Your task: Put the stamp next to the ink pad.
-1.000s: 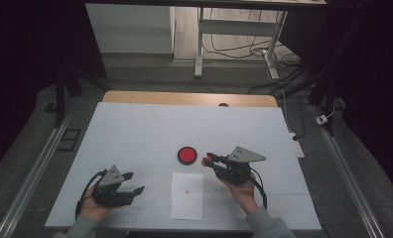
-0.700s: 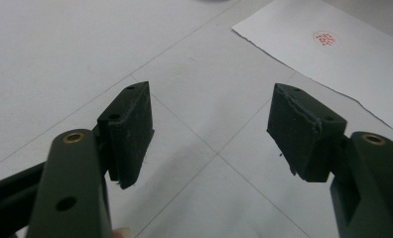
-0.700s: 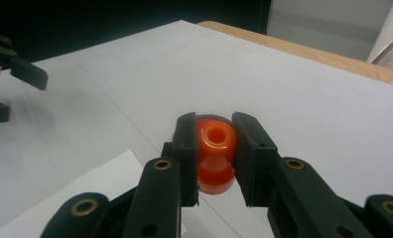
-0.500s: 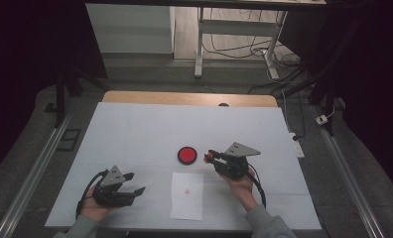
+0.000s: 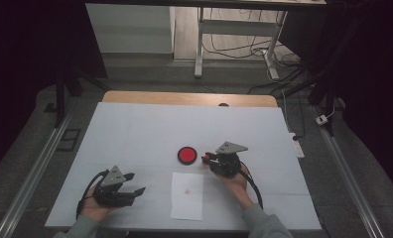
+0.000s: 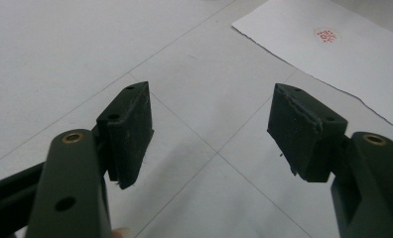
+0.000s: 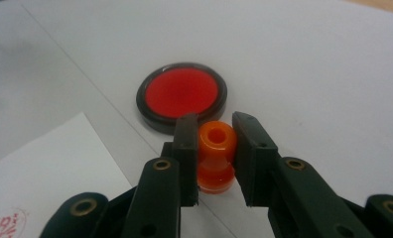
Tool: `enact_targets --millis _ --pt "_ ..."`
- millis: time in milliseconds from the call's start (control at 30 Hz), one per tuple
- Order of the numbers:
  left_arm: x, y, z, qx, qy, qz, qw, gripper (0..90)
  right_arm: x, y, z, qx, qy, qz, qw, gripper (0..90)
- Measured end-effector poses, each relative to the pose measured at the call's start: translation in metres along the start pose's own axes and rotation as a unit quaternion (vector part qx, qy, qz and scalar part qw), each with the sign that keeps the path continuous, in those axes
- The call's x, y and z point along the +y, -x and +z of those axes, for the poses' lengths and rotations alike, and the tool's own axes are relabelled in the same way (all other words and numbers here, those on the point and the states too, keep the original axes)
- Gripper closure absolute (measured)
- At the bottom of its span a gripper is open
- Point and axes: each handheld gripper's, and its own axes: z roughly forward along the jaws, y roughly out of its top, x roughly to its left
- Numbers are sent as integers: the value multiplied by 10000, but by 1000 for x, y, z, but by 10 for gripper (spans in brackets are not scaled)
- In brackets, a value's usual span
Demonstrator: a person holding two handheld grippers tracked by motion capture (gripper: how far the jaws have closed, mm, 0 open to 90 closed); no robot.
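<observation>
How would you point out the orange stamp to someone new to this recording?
Start at the white table and find the round red ink pad near its middle. Just right of it, the right gripper clamps a small orange stamp, the one translucent waisted piece.

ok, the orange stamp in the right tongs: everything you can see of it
The orange stamp is a small, glossy, translucent plastic-looking piece: a round head with a hole in its end, a narrower neck and a flared base. The right tongs grip it across the neck. It sits just short of the red ink pad, above the white table; contact with the table cannot be told.
</observation>
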Motion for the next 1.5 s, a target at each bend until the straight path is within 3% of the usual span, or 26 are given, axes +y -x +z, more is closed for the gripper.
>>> enact_targets --millis 167,333,433,567,1000,1500 --pt "0 0 0 2 6 0 10000 336 -3 -1 5 -43 -196 -53 9998 718" --pt "0 0 0 0 -1 1 10000 335 -4 0 6 -12 -203 -13 9998 712" --pt "0 0 0 3 2 1 10000 334 -3 -1 5 -51 -161 -76 9998 588" --pt "0 -1 0 3 9 -3 10000 334 2 1 -4 -42 117 17 9999 522" --pt "-1 -2 -2 23 25 -61 10000 334 0 3 -48 66 359 -180 9992 510" --pt "0 0 -2 -33 66 -31 10000 332 -44 16 -116 -237 438 -187 9986 509"
